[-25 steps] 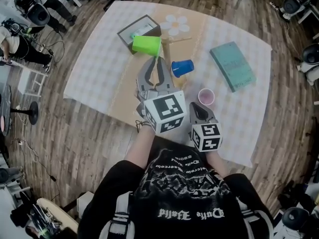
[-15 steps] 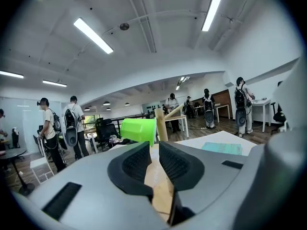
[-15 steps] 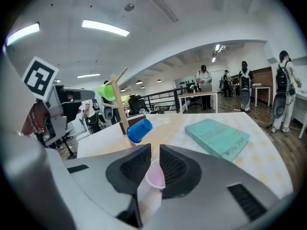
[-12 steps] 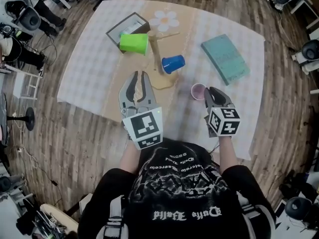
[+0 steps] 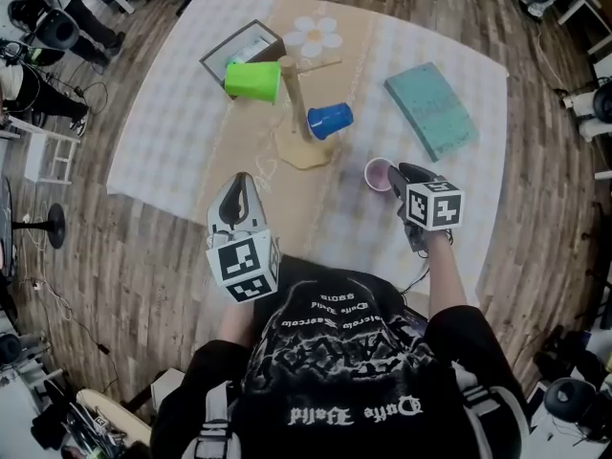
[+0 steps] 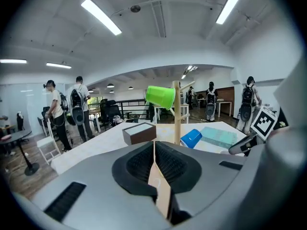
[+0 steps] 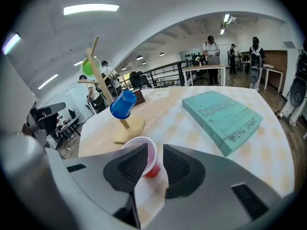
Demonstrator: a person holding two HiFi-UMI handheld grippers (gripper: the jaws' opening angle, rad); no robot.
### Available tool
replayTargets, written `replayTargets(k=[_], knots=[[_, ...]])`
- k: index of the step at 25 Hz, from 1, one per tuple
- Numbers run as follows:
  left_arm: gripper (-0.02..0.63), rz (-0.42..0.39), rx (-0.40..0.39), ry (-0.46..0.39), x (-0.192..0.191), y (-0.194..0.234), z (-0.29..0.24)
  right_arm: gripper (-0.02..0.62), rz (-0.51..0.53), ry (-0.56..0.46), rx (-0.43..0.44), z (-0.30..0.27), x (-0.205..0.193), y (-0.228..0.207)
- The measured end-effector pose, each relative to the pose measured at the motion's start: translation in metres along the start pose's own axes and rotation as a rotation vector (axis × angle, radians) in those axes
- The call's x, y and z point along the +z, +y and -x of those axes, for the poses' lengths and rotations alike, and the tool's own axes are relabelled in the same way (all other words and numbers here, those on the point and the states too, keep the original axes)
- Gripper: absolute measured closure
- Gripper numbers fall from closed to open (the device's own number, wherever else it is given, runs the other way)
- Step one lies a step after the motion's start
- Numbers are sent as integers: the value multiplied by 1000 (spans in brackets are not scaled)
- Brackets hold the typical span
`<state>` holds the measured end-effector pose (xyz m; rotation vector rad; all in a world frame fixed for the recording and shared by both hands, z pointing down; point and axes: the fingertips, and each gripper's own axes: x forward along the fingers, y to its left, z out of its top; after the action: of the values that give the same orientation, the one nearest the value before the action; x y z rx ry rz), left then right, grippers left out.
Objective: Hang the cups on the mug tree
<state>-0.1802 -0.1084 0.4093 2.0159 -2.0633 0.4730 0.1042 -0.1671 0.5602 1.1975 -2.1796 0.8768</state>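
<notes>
Head view first. The mug tree [image 5: 293,103] stands in the upper middle of the frame on the pale checked table [image 5: 172,132]. A green cup [image 5: 253,80] hangs on its left side and a blue cup [image 5: 330,120] on its right. Just right of centre, the red cup [image 5: 379,173] stands upright on the cloth. The right gripper [image 5: 396,170] has its tips right beside that cup. A teal book [image 5: 430,111] lies at upper right and a brown box [image 5: 239,51] at upper left. The left gripper [image 5: 241,178] sits lower left of centre, near the table's edge and well apart from every cup.

Over to the left gripper view. The left gripper [image 6: 154,151] has its pads pressed together with nothing held. Beyond them, mid-frame, rises the mug tree [image 6: 177,119]. The green cup [image 6: 160,96] is high on its left, the blue cup [image 6: 191,138] low on its right, and the box [image 6: 139,133] sits just left of the post. The right gripper [image 6: 241,145] shows at the right edge.

Now the right gripper view. The right gripper [image 7: 154,152] shows a moderate gap, and its jaws have just been opening. The red cup [image 7: 152,169] stands at the mouth of that gap, partly behind the left pad, and neither pad is seen squeezing it. The mug tree [image 7: 127,129] is at centre left with the blue cup [image 7: 123,104] hanging on it. The green cup [image 7: 88,66] is further up at left and the book [image 7: 223,119] lies at right.
</notes>
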Motion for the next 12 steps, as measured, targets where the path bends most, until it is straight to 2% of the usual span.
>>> replayTargets(k=[5, 7, 9, 12], knots=[[584, 183, 13, 68, -27, 27, 5, 486, -3, 45, 37, -8, -2, -1], [584, 233, 26, 84, -34, 36, 6, 496, -6, 59, 44, -10, -3, 0], [584, 243, 38, 96, -38, 41, 7, 506, -4, 74, 44, -12, -5, 0], [584, 212, 45, 109, -41, 40, 7, 554, 2, 86, 35, -13, -6, -2]])
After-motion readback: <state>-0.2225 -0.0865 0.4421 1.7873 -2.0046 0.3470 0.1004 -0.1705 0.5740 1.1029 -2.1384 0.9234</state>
